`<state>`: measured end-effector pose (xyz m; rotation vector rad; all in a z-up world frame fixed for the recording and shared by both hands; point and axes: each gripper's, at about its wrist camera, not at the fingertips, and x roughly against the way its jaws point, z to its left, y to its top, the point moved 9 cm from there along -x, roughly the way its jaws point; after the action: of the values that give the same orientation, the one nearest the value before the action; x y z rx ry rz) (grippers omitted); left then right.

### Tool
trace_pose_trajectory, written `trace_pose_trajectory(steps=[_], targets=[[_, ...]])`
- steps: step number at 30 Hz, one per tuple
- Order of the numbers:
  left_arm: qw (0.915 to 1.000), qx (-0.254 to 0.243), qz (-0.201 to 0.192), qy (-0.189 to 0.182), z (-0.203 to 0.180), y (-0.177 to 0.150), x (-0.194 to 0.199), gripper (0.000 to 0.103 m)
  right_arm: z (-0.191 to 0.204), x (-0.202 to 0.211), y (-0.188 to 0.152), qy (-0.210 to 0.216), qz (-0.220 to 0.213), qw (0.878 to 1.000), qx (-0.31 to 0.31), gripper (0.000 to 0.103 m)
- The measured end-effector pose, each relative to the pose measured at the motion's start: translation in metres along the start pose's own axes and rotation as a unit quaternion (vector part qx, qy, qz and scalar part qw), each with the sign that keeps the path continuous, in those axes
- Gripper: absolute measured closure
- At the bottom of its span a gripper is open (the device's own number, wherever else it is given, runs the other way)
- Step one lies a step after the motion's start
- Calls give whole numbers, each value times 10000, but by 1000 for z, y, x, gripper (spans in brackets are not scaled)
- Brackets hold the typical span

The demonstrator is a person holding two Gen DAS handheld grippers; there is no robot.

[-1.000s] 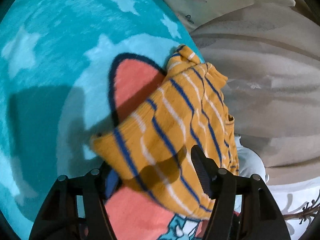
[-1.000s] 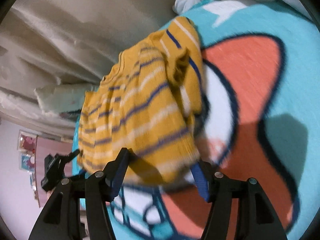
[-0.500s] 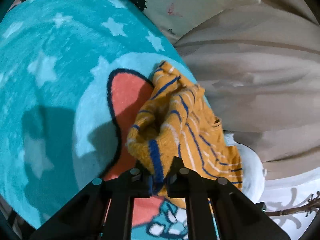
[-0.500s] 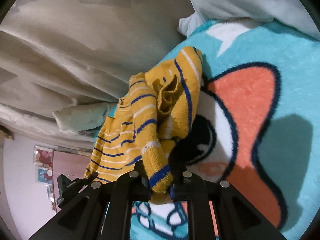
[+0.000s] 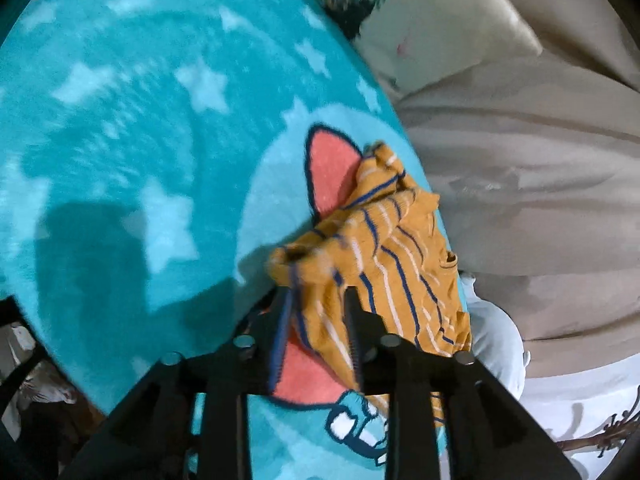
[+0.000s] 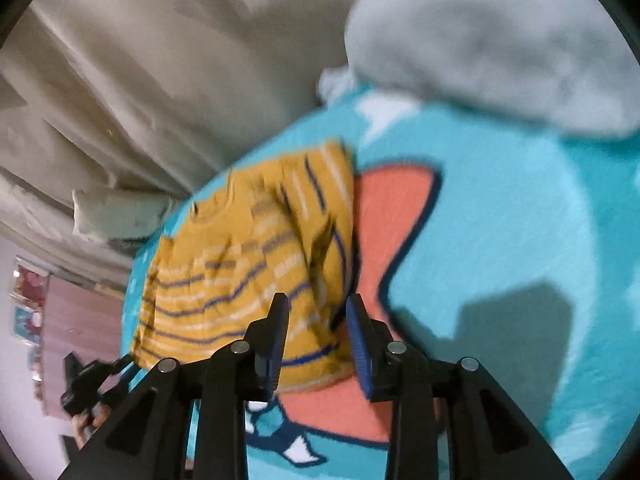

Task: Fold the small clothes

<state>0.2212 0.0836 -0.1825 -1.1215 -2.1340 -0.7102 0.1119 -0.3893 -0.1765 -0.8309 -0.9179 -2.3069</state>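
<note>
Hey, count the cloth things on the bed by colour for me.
Mustard striped: 1, the top
Turquoise: 1, the blanket
Pale grey: 1, the bundle
Total: 3

No readable text, label, brand, number or sign shows in either view.

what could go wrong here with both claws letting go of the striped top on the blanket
1. The left claw and right claw are opening with the mustard striped top between their pads; the knit may snag and drag the fold open.
2. The top lies bunched, not flat, so the fold may set crooked.
3. It sits near the edge of the teal blanket, beside the beige curtain, and might slip off.
</note>
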Motion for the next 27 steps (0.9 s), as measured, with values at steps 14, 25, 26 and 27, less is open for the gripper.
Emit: trace_pose_trajectory(steps=[14,25,26,27], targets=[[9956,-541,-405,652,23,-43,68,60,30,-114,35,-625,692,9925,790,74],[9956,-803,75,484,17,6,-2,59,226,-138,4,735,1248,9757,1646,53],[9951,-855,115,487,15,9,-7,59,241,-154,-3,757,1412,9730,1662,53],[9944,-926,172,488,14,15,-13,59,255,-170,-11,769,1581,9700,1676,53]])
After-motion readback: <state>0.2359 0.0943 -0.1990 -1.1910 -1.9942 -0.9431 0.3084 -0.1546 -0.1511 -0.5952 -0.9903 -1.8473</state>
